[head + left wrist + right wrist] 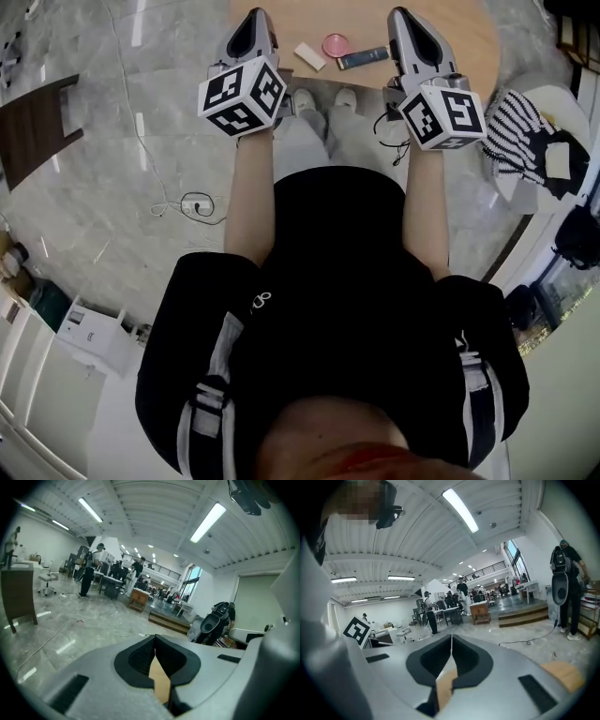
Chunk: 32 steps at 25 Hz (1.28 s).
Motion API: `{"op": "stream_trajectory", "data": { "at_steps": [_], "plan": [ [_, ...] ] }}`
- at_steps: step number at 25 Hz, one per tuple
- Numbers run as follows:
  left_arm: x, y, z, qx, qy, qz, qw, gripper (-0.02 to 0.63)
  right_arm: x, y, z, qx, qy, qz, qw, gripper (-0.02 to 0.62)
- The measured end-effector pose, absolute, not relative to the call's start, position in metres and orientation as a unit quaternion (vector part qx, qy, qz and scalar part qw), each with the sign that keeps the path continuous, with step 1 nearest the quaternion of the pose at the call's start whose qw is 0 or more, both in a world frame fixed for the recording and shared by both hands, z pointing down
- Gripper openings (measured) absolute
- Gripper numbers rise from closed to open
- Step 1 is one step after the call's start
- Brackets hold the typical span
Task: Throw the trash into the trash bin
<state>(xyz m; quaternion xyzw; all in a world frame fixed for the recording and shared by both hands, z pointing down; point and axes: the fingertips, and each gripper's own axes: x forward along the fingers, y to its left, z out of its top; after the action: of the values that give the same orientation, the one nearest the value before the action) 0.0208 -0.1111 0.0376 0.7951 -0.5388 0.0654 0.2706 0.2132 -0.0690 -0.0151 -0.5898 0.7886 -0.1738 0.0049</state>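
Grey marble floor [112, 187] fills the head view around the standing person, whose black-sleeved forearms reach toward 12 o'clock. A loose cable [192, 204] lies on the floor at 9 o'clock, and a white box [94, 333] stands at 8 o'clock.

We see the left gripper [254, 17] at 11 o'clock and the right gripper [401, 17] at 1 o'clock, level with each other and well apart. In its own view each one has its jaws closed tip to tip, with nothing between them.

Beyond the tips, at 12 o'clock, is a round wooden table [469, 37]. It carries three small things between the two grippers: a pale block [309, 55], a pink disc [335, 44] and a dark bar [362, 58]. We judge these to be the trash. A chair with striped cloth [514, 131] stands at 2 o'clock. We find no trash bin in any view. The gripper views show only a distant hall with desks and people.

Hazards, as we judge them:
- **Closed jaws:** if they arrive shut, they would push the flat pieces instead of gripping them. The block lies near the table edge and could slide off, and the disc could roll.
- **Thin pieces:** a low, thin item may slip from the pads.
- **Unseen bin:** the carry would begin with no target in sight.
- **Cable:** it could catch a foot on the way.
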Motion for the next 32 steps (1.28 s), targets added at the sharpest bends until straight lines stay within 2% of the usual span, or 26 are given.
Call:
{"op": "stream_trajectory", "data": {
  "at_steps": [6, 15, 32],
  "plan": [
    [0.006, -0.106, 0.088, 0.760, -0.565, 0.081, 0.311, 0.009, 0.187, -0.080, 0.038, -0.545, 0.811, -0.211, -0.042, 0.012],
    [-0.020, -0.080, 0.187, 0.716, -0.579, 0.123, 0.369, 0.009, 0.147, -0.064, 0.165, -0.495, 0.812, -0.283, -0.122, 0.012],
    [-0.012, 0.001, 0.361, 0.657, -0.562, 0.147, 0.480, 0.008, 0.097, -0.012, 0.377, -0.403, 0.795, -0.313, -0.327, 0.018]
  ]
}}
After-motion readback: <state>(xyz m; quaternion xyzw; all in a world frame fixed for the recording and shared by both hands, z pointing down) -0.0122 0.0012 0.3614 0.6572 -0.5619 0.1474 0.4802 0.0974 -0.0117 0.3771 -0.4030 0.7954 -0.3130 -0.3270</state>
